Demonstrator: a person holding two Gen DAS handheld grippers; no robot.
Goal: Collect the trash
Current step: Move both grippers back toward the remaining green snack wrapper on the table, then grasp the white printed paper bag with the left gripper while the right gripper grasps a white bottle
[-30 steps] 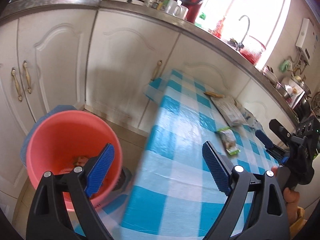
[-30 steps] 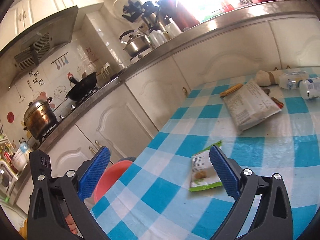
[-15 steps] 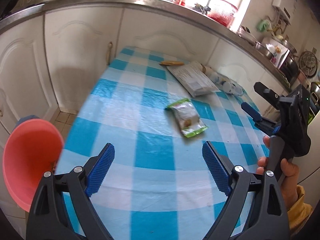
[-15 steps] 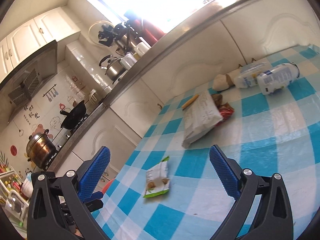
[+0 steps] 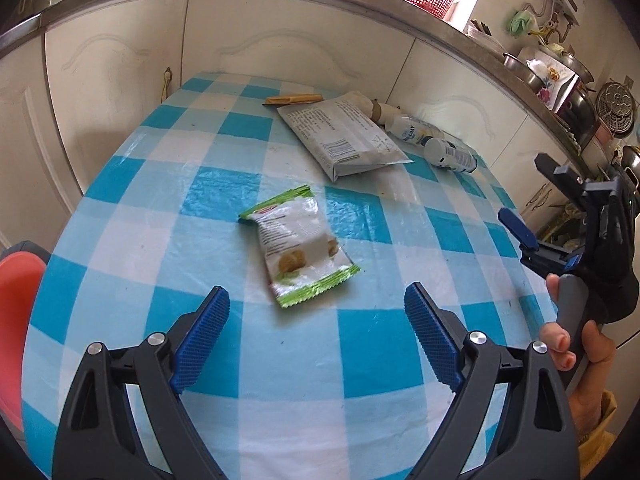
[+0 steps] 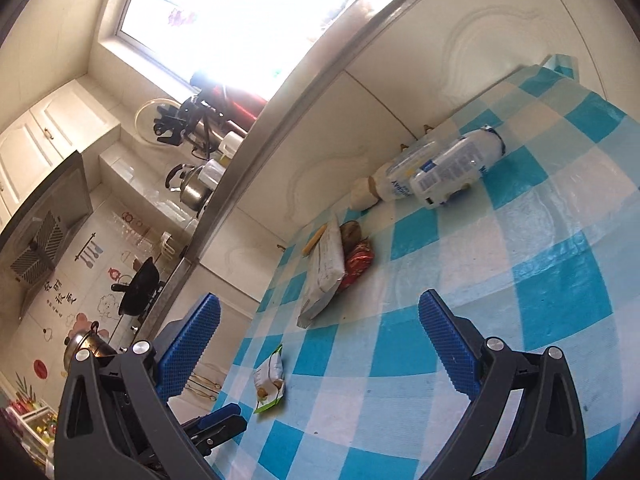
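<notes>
A green-edged white snack wrapper (image 5: 298, 246) lies flat on the blue-checked table (image 5: 160, 240), just ahead of my open, empty left gripper (image 5: 316, 332). It also shows in the right wrist view (image 6: 270, 380). Farther back lie a large grey-white bag (image 5: 340, 136), a thin yellow wrapper (image 5: 294, 99) and two plastic bottles (image 5: 432, 140). A red wrapper (image 6: 358, 262) lies beside the bag. My right gripper (image 6: 320, 344) is open and empty above the table's right side; it also shows in the left wrist view (image 5: 532, 216).
A red bucket (image 5: 14, 320) stands on the floor off the table's left edge. White cabinets (image 5: 280, 44) under a steel counter run behind the table. Kettles and pots (image 6: 196, 184) sit on the counter.
My left gripper swung from over the red bucket to the right and now faces the snack wrapper on the table. My right gripper tilted and turned toward the bottles.
</notes>
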